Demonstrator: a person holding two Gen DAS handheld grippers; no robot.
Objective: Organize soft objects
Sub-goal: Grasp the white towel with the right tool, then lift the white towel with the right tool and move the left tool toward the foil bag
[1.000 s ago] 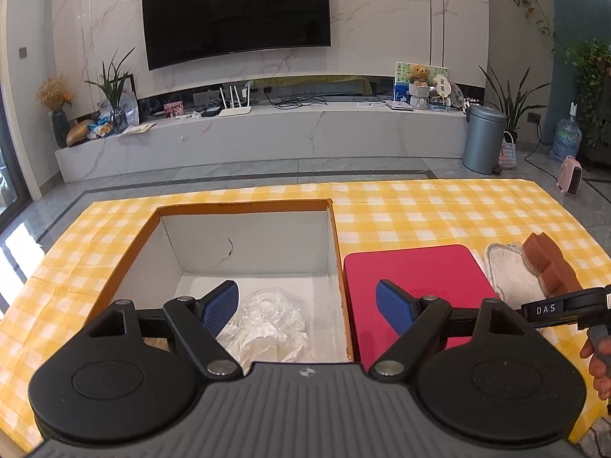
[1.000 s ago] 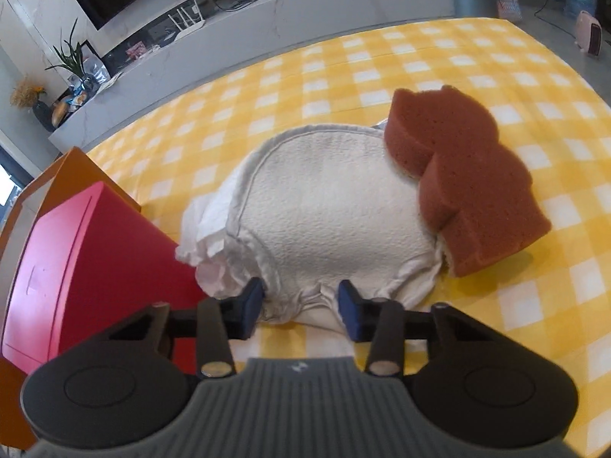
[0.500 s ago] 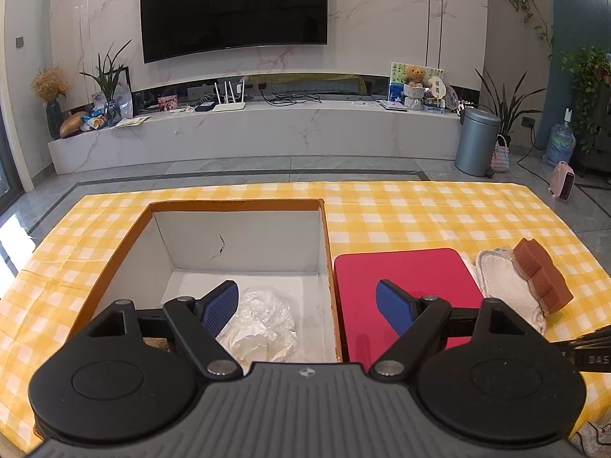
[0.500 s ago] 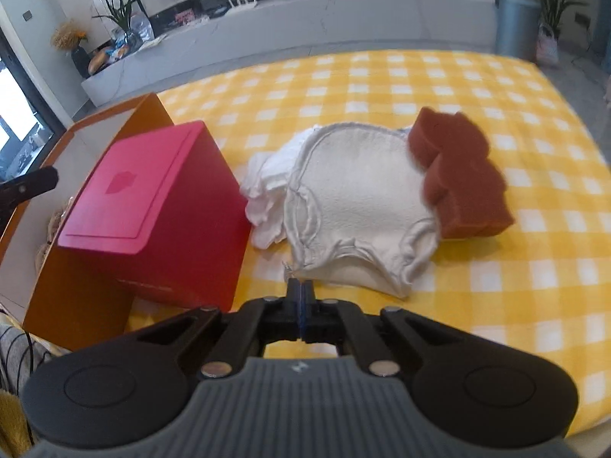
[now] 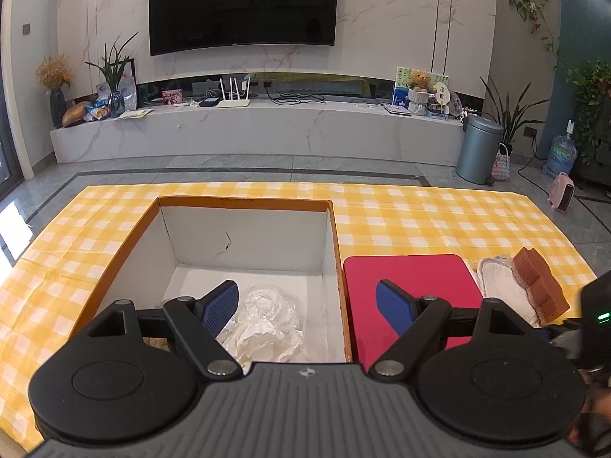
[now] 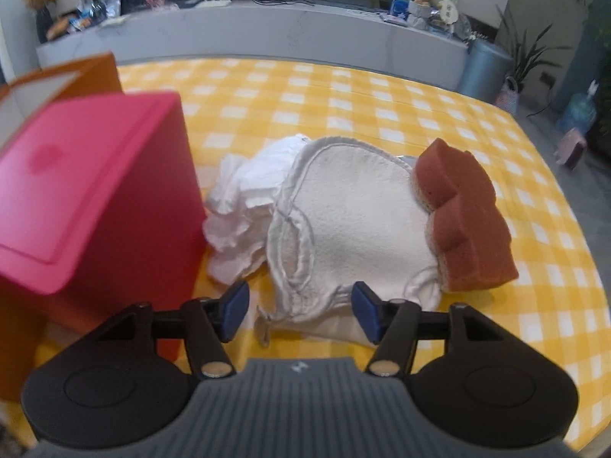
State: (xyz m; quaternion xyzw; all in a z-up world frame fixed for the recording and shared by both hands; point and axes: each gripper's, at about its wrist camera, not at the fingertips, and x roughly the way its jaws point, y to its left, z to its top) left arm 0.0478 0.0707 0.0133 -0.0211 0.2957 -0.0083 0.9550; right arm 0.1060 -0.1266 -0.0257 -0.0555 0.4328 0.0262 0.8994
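**Right gripper opening over the cloth; left gripper open above the box**

Right wrist view: the right gripper (image 6: 299,311) is tilted down at the yellow checked tablecloth (image 6: 343,103). Its jaws are opening, and the near hem of the white cloth (image 6: 355,229) lies between the blue pads (image 6: 364,307); neither pad presses on it. The brown sponge (image 6: 462,217) rests on the cloth's edge at 2 o'clock from the gripper. A crumpled white tissue (image 6: 244,206) touches the cloth's other side, at 11 o'clock. The red box (image 6: 88,194) stands at 10 o'clock, just beside the tissue. This view is slightly blurred.

Left wrist view: the left gripper (image 5: 307,305) has its jaws wide apart, holding nothing. Below it is the open orange-rimmed cardboard box (image 5: 244,236); a clear crumpled plastic bag (image 5: 265,324) lies on the box floor at 12 o'clock, close in. The red box adjoins the cardboard box at 2 o'clock, with cloth and sponge beyond it at 3 o'clock.
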